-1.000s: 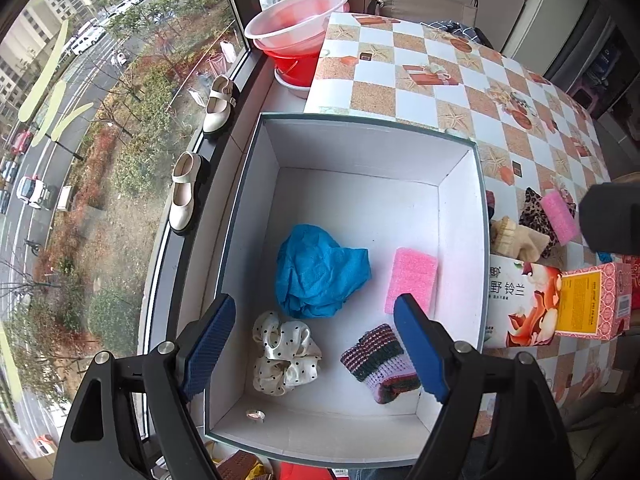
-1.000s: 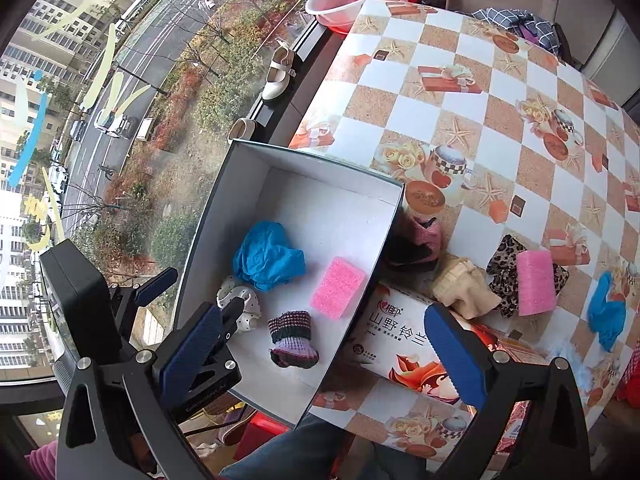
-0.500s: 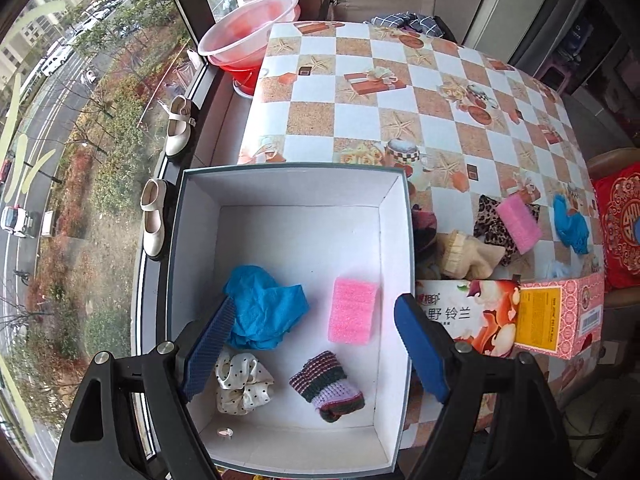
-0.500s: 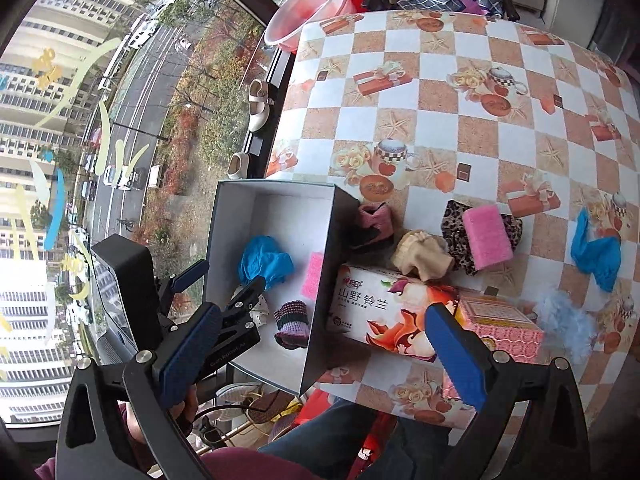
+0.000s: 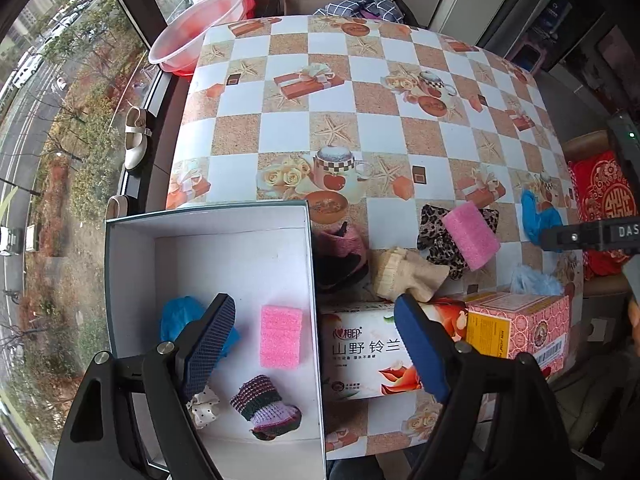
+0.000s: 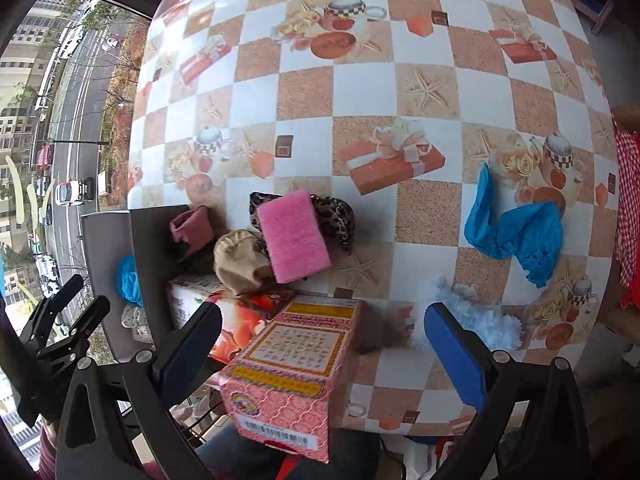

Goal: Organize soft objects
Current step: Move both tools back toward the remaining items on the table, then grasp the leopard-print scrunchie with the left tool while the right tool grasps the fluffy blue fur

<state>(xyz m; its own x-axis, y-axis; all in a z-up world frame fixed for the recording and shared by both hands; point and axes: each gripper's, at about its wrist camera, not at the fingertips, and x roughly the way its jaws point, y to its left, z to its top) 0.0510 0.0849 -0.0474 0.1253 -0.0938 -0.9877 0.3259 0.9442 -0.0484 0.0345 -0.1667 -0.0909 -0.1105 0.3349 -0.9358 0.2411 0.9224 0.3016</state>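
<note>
A white open box [image 5: 120, 240] at the table's left front holds a blue cloth [image 5: 176, 318], a pink sponge [image 5: 281, 336], a striped knit piece [image 5: 266, 406] and a dotted scrunchie [image 5: 204, 408]. On the table lie a second pink sponge [image 6: 292, 236] on a leopard cloth [image 6: 340, 216], a beige sock [image 6: 236, 260], a pink-black sock [image 6: 192, 228], a blue cloth [image 6: 516, 232] and a pale blue fluffy piece [image 6: 476, 316]. My left gripper [image 5: 316, 344] is open and empty above the box's right wall. My right gripper [image 6: 324, 340] is open and empty above a pink carton [image 6: 296, 368].
A white tissue box [image 5: 368, 356] lies beside the pink carton [image 5: 520, 324] at the table's front edge. A pink basin [image 5: 196, 28] sits at the far left by the window. A red cushion [image 5: 600, 196] is at the right.
Both grippers have drawn back and shifted right. The left one has moved from over the box's middle to over its right wall. The right one now looks at the loose items on the table.
</note>
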